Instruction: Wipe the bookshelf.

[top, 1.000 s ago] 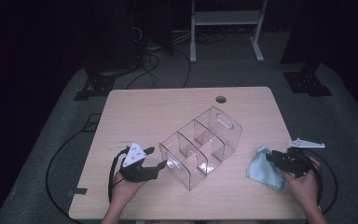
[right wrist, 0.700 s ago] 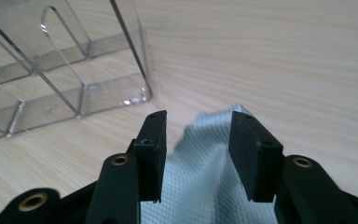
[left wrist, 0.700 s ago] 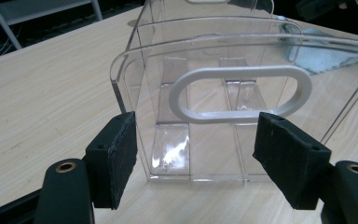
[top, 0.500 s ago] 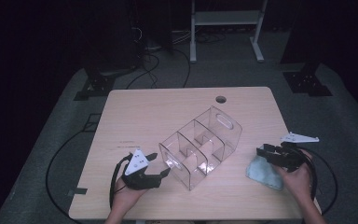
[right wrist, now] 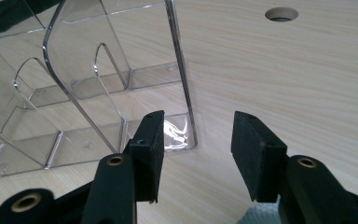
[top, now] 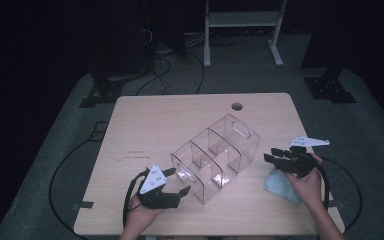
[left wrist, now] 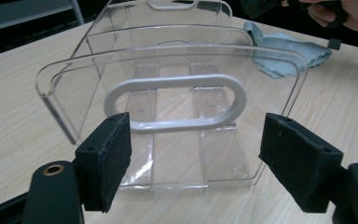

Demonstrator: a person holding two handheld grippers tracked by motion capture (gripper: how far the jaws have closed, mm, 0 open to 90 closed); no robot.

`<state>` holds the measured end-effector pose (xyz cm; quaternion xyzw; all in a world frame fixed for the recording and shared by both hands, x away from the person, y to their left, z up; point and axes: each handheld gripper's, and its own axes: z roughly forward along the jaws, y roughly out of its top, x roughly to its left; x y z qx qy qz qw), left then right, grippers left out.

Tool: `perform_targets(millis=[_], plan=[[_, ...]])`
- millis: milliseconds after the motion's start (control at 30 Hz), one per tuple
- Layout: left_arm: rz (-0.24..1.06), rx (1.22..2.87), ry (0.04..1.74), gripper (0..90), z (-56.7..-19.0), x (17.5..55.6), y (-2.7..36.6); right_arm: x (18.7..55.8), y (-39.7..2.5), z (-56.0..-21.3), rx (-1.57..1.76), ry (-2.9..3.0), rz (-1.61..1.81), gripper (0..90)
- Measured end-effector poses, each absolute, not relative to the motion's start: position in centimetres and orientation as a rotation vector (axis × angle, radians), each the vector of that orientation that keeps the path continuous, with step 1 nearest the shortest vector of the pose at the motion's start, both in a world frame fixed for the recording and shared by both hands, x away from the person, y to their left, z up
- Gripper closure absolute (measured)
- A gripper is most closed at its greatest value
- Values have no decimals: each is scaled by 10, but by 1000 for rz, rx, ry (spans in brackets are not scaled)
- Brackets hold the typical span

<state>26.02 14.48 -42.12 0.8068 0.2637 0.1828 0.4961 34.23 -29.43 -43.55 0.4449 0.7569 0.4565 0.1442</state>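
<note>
Jaws on both grippers are wide open and holding nothing, so you're lining up on the clear organizer (top: 215, 157) mid-bench: left gripper (top: 172, 182) faces its handle end, right gripper (top: 275, 155) its corner — next, close on it.

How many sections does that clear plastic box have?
3, in a row inside the clear box: one at the end by the left gripper, one in the middle, one at the far end with the handle slot.
</note>
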Motion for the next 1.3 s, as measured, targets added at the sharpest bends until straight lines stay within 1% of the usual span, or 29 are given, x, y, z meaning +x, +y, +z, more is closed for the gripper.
perform_targets(millis=[167,300,667,800,900,1033,1100,1167,1300], plan=[[434,1957,625,242,-423,258,136,347,-292,-432,1258,2184,1329,538],[424,1969,619,218,-423,257,130,351,-289,-430,1250,2193,1328,540],[402,1979,613,199,-425,256,116,365,-278,-427,1232,2199,1348,550],[404,1996,609,200,-428,255,109,369,-273,-429,1233,2197,1352,556],[432,1992,604,226,-428,255,106,371,-271,-430,1238,2198,1363,563],[431,1989,618,238,-427,256,103,374,-268,-430,1241,2194,1354,602],[439,1991,619,240,-427,255,101,375,-265,-429,1244,2189,1349,636],[449,1990,627,244,-427,255,100,374,-263,-427,1244,2189,1344,685],[433,1989,612,301,-426,256,104,374,-260,-426,1251,2180,1312,810]])
